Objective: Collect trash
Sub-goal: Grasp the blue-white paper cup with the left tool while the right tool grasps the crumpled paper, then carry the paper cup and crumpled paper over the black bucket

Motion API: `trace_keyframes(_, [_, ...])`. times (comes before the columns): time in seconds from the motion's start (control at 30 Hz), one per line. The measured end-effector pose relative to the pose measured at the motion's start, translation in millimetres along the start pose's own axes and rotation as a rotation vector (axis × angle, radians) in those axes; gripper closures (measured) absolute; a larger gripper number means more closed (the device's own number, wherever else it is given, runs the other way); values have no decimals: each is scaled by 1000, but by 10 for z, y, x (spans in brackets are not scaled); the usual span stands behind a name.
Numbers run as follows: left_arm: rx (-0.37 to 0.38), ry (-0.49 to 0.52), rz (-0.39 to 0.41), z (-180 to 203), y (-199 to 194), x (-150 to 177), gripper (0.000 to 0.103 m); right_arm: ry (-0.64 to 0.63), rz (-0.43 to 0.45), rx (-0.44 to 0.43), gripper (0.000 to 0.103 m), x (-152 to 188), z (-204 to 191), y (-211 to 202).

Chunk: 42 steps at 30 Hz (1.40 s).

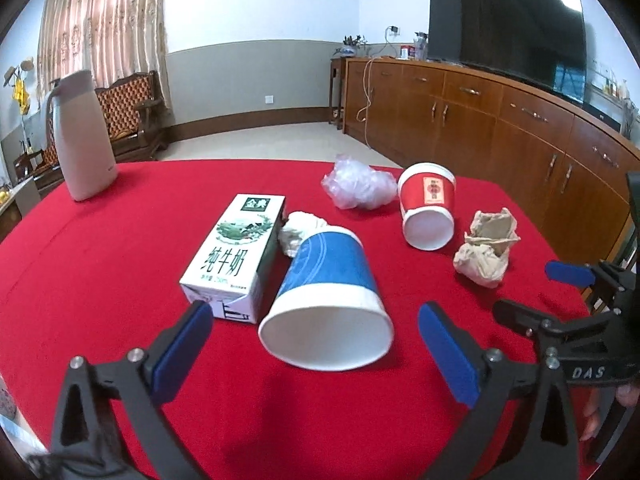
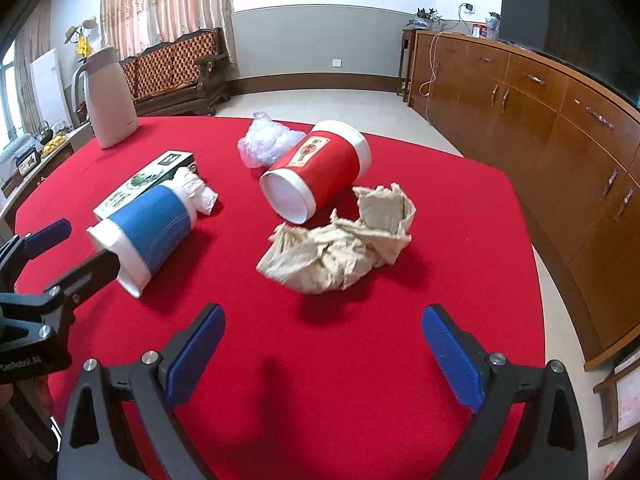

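Blue cup tipped, just ahead of spread fingers.

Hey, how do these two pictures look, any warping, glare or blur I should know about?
Left wrist: strong fisheye, cabinet top bows, corners vignetted black, TV reflects window light, blue cup sharp. Right wrist: same bending at the edges, soft shadow under the crumpled paper, no motion blur, red cup crisp.

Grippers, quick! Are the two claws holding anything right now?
Left gripper: open, holding nothing; the blue cup lies just ahead.
Right gripper: open, holding nothing; the crumpled paper lies ahead.
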State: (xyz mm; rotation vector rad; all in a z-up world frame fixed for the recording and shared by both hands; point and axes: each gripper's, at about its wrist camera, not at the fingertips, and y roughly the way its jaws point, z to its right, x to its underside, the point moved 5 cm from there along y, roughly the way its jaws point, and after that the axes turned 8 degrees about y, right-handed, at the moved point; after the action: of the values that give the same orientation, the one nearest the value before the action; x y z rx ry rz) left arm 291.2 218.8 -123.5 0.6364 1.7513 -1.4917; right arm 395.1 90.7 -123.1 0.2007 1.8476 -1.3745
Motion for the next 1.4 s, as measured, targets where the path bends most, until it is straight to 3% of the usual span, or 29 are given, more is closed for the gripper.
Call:
trace_keyframes(0.1, [16, -8, -12, 9, 83, -11, 1, -7, -5, 1, 4, -98, 15, 118])
trace_keyframes(0.17, [22, -3, -16, 41, 118, -42, 3, -2, -17, -7, 10, -160, 26, 199])
trace_keyframes(0.23, [31, 1, -12, 81, 131, -66, 6, 3, -31, -13, 21, -192, 42, 263])
trace_keyframes(0.27, [41, -1, -19, 100, 150, -65, 9, 9, -47, -28, 32, -192, 46, 298])
trace_keyframes(0.33, [70, -16, -46, 120, 201, -48, 26, 17, -70, -51, 70, -173, 42, 326])
trace_keyframes(0.37, [86, -23, -56, 126, 218, -40, 32, 14, -65, -54, 70, -157, 46, 304])
trace_keyframes(0.6, [132, -56, -34, 121, 107, -15, 41, 18, -22, -82, 97, -44, 101, 25])
trace_keyframes(1.07, [153, 1, 33, 392, -415, -30, 44, 37, 74, -92, 97, 138, 310, -737])
trace_keyframes(1.4, [204, 70, 58, 899, -799, -9, 44, 85, 141, -73, 98, 391, 714, -1450])
